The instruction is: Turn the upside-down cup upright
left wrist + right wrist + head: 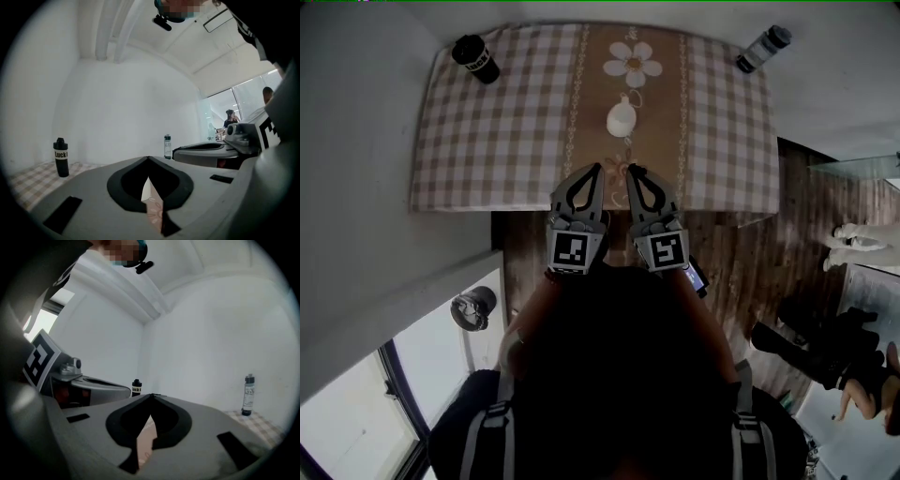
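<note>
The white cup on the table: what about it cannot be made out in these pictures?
Head view: the white cup is small and seen from above, so upright or upside-down cannot be told.
Left gripper view: the shut left claw covers the middle of the table; no cup can be recognised.
Right gripper view: the shut right claw covers it likewise.

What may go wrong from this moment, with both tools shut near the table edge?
1. The left tool and right tool are shut and empty; if they advance unopened, they may knock the white cup instead of gripping it.
2. They sit close together, so they might bump each other.
</note>
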